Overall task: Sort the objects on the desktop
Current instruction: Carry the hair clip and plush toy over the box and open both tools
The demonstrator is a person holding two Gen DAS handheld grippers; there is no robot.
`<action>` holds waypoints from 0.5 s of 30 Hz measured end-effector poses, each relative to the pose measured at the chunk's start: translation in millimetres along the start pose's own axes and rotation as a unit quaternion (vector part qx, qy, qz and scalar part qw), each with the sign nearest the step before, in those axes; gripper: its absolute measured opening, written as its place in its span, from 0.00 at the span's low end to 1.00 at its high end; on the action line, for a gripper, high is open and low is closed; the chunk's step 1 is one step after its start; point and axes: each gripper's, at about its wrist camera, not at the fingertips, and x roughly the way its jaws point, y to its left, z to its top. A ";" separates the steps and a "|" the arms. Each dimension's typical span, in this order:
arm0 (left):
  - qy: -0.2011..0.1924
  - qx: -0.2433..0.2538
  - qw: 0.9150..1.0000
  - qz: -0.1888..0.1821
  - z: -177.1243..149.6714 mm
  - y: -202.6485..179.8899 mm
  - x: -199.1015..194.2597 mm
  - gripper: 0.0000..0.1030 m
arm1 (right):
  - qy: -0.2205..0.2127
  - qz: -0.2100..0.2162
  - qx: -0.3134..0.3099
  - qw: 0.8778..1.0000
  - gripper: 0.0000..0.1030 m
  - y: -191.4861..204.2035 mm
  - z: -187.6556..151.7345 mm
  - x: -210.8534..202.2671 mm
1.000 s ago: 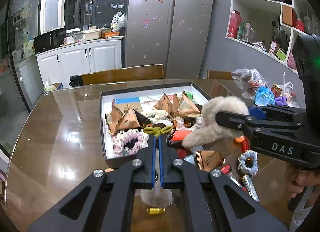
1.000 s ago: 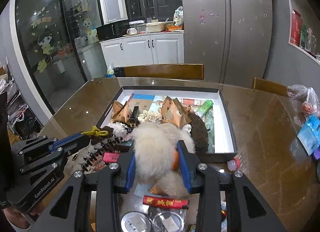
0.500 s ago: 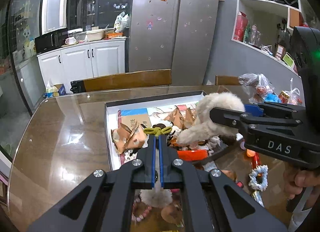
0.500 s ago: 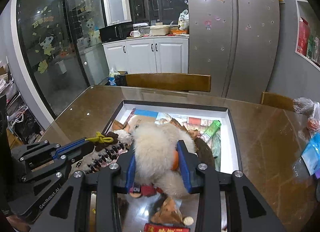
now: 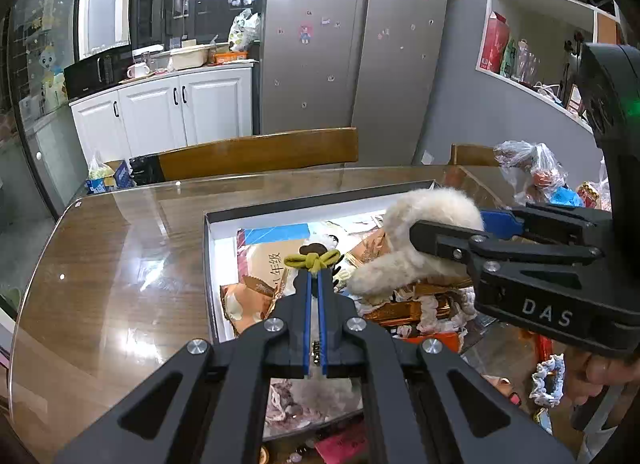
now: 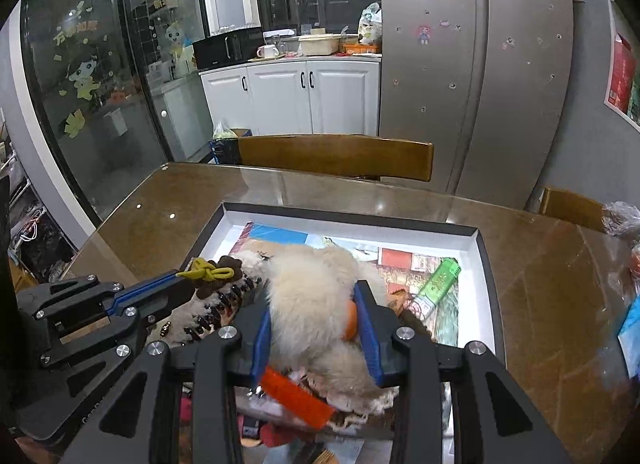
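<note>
Both blue-padded fingers point(image 5: 307, 304) of the left gripper point(image 5: 315, 276) are pressed fully together, and at their tips they pinch a hair clip point(image 6: 224, 292) with an olive-green knotted bow point(image 5: 312, 260). In the right wrist view this clip shows a brown top, a pale fluffy body and a row of dark teeth, and it hangs out from the fingertips toward the right gripper.

On the right gripper point(image 6: 316, 328) the jaws stand partly apart and press from both sides on a cream-coloured fluffy plush toy point(image 6: 308, 304). An orange spot of the toy touches the inner face of the finger on the right side. The plush bulges out ahead of the fingertips and also below them.

Under and ahead of both pairs of fingers lies an open box point(image 6: 472, 232) with dark rim and white inner walls. It stands on a glossy brown table point(image 5: 100, 284). Inside the box, ahead of the right fingers and a little to the right of them, lies a green tube point(image 6: 438, 284) on printed paper. Below the left fingers the box holds brown triangular packets point(image 5: 248, 296) and a card with red characters point(image 5: 272, 264). Just under the right fingers is an orange-red bar point(image 6: 296, 392). Beyond the box a wooden chair back point(image 6: 332, 155) stands at the far edge of the table.
</note>
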 end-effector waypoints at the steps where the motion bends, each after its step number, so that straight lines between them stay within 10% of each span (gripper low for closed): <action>1: 0.001 0.000 1.000 0.001 -0.6 0.3 1.7 0.03 | 0.001 0.000 -0.002 1.000 0.37 0.2 1.6 2.7; 12: -0.002 -0.003 1.000 0.010 -0.7 3.3 0.4 0.03 | 0.010 0.001 -0.007 1.000 0.37 4.2 0.2 10.7; 15: -0.014 -0.001 0.999 0.029 1.5 3.0 -6.8 0.26 | 0.012 -0.005 -0.021 1.000 0.39 7.6 0.0 7.5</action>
